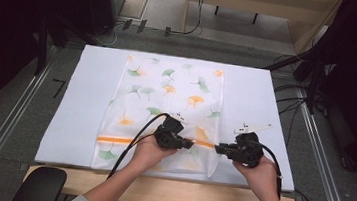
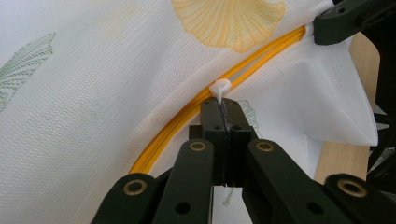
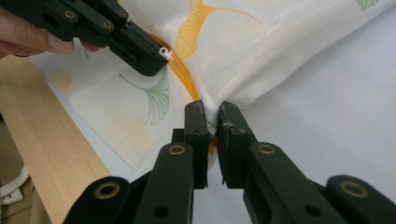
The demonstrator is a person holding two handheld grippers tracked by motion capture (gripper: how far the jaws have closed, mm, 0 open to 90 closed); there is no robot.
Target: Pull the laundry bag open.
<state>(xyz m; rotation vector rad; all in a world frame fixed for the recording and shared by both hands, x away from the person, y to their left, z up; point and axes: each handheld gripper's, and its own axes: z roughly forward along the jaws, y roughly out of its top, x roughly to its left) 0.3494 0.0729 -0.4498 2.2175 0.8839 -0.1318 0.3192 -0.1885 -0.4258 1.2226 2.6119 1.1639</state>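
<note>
A white mesh bag (image 1: 167,94) printed with green and orange ginkgo leaves lies flat on the table cover. An orange zipper (image 1: 117,139) crosses it near the front. My left gripper (image 1: 189,143) is shut on the small white zipper pull (image 2: 220,87), which sticks out just past its tips (image 2: 223,105) beside the zipper (image 2: 187,112). My right gripper (image 1: 217,148) faces it from the right. In the right gripper view its jaws (image 3: 211,114) pinch the bag's bunched edge (image 3: 219,93) at the zipper's end (image 3: 184,74), with the left gripper (image 3: 156,58) a short way off.
A white cover (image 1: 267,100) lies over the table, whose wooden front edge (image 1: 167,192) shows below it. A black chair part (image 1: 41,186) sits at the bottom left. Cables (image 1: 288,92) trail on the floor at the right.
</note>
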